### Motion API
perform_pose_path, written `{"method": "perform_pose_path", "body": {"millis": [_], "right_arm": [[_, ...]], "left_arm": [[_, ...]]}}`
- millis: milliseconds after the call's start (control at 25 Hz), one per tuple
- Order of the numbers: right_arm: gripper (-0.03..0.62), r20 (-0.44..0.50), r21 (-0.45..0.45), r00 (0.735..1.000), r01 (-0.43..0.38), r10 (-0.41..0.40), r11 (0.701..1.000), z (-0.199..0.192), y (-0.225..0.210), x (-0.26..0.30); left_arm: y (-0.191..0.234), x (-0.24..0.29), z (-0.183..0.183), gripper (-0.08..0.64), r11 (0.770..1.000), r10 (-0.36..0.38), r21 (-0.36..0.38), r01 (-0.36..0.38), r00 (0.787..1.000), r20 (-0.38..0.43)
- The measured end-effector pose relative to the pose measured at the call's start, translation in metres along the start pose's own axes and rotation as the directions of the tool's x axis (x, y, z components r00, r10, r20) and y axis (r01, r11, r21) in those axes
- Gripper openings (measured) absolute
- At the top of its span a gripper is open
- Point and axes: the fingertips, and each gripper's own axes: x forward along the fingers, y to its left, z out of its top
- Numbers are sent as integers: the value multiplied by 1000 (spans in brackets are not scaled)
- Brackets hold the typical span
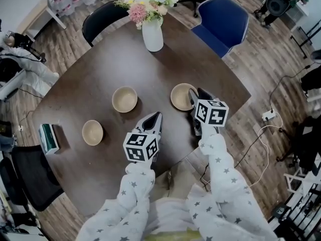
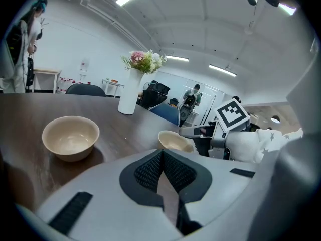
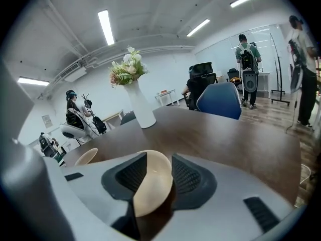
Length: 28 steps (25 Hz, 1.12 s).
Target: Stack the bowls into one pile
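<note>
Left bowl [image 1: 93, 132], mid bowl [image 1: 124, 99], right bowl [image 1: 179, 96]: upright, mouths up, empty. R gripper [image 1: 198, 97] jaws wide, astride right bowl's rim; L gripper [image 1: 156, 117] jaws together, nothing held.

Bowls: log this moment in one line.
right gripper open, right bowl rim between jaws | left gripper shut, empty | middle bowl, left bowl unstacked

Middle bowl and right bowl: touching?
Apart. The head view shows a strip of bare table between the middle bowl and the right bowl.
</note>
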Motion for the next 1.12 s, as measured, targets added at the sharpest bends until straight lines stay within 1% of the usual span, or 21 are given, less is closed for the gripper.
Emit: {"method": "perform_pose_path", "body": {"millis": [160, 400, 480, 600, 640, 800, 1120], "right_arm": [[160, -6, -8, 1000, 19, -19, 1000, -3, -4, 0], [149, -52, -6, 998, 27, -27, 1000, -16, -7, 3], [124, -70, -7, 997, 36, -37, 999, -20, -8, 5], [58, -77, -12, 994, 71, -71, 997, -21, -12, 4], [45, -77, -10, 994, 72, -73, 997, -21, -11, 4], [34, -76, 12, 997, 29, -28, 999, -18, -2, 4], [32, -70, 19, 997, -23, 24, 1000, -16, 21, -5]], "left_arm": [[2, -1, 0, 26, 1000, -2, -3, 2, 1000, -2], [2, -2, -2, 26, 1000, 2, -9, -2, 1000, -5], [0, -2, -3, 26, 1000, 2, -10, -2, 1000, -5], [0, -5, -3, 26, 1000, 4, -11, -4, 1000, -3], [1, -6, -3, 26, 1000, 6, -11, -6, 1000, -1], [6, -14, -1, 26, 1000, 24, -19, -23, 1000, 12], [9, -36, 0, 26, 997, 68, -48, -65, 996, 54]]}}
